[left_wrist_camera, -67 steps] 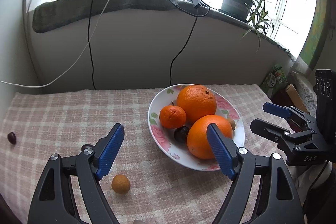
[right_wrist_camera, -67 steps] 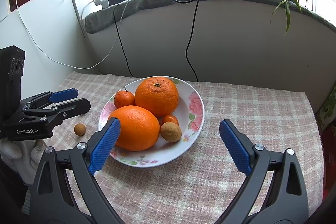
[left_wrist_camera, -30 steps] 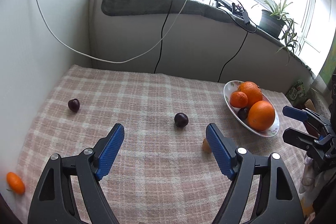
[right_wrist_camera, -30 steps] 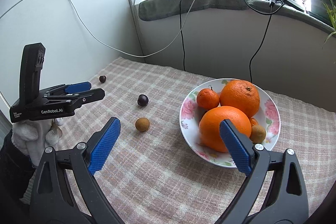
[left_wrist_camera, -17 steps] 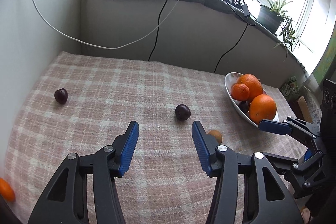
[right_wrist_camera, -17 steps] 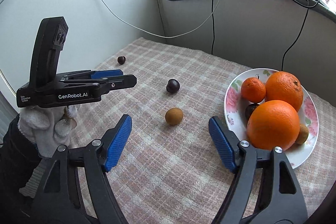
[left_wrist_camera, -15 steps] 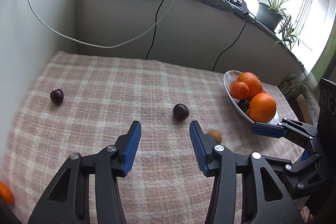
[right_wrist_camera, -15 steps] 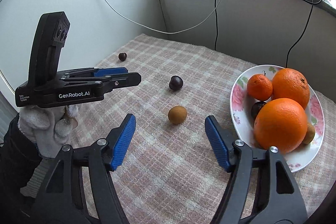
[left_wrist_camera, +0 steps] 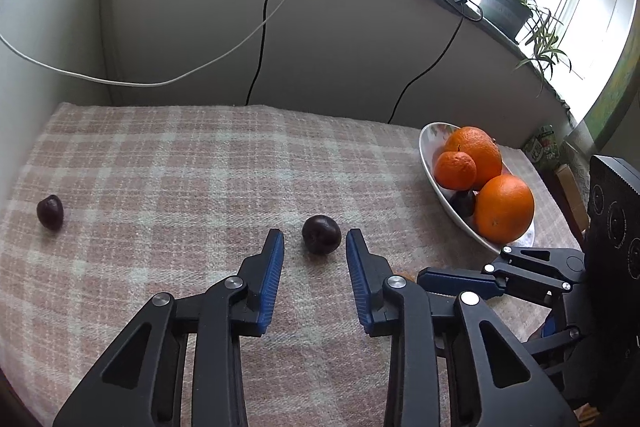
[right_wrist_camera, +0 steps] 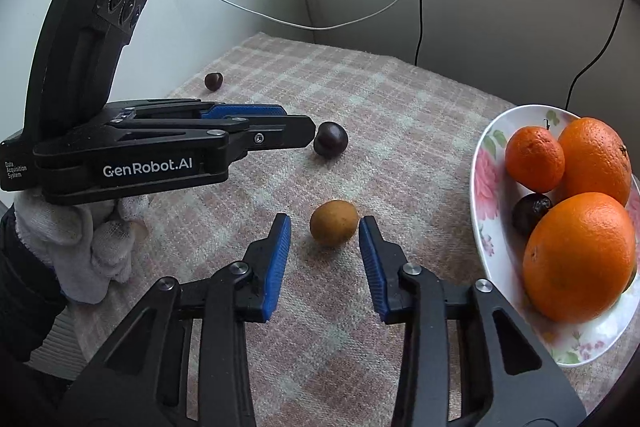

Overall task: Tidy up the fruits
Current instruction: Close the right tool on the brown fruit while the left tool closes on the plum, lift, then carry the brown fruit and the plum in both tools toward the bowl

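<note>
Left tongs (left_wrist_camera: 315, 246) closing around glossy dark plum (left_wrist_camera: 321, 234).

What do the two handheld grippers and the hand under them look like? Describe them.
Both the left gripper and the right gripper are black, angular linkage frames with silver pivot pins and ribbed blue pads. The left one bears white "GenRobot.AI" lettering and a tall black camera block. The hand wears a white knit glove over a dark sleeve.
</note>
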{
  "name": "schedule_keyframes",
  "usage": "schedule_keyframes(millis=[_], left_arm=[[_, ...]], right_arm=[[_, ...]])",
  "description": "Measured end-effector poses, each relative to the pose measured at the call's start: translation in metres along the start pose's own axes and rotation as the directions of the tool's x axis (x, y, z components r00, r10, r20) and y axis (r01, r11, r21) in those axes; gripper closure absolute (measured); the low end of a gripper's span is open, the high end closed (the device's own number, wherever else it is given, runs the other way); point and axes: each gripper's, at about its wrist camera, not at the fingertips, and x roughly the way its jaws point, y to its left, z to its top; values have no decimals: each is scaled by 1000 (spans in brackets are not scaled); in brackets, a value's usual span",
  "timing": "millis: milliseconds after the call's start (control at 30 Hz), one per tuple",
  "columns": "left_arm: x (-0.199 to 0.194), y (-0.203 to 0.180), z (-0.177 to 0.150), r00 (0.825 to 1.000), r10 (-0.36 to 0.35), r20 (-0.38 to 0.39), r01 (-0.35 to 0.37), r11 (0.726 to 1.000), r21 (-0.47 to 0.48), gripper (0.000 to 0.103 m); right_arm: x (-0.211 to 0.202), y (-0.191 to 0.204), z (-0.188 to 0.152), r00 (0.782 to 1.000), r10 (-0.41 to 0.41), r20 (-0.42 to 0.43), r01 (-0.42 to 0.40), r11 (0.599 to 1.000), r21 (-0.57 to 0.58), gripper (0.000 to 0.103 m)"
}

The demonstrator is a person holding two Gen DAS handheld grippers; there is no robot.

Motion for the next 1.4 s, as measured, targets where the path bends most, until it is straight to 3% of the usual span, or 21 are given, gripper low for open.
schedule_keyframes(millis=[467, 667, 833, 1400], left_arm=[[23, 2, 1, 999, -13, -47, 13, 1000, 2, 73], [25, 0, 2, 998, -29, -51, 29, 1000, 10, 81], [24, -1, 2, 999, -20, -43, 21, 1000, 16, 82], [5, -18, 0, 999, -40, 13, 40, 999, -2, 82]], right_arm=[[14, -2, 2, 1000, -8, -21, 8, 1000, 2, 69], [15, -1, 1, 1000, -8, -22, 8, 1000, 1, 74], [16, 0, 1, 1000, -8, -20, 8, 1000, 0, 74], [-31, -9, -14, 998, -16, 66, 13, 999, 50, 74]])
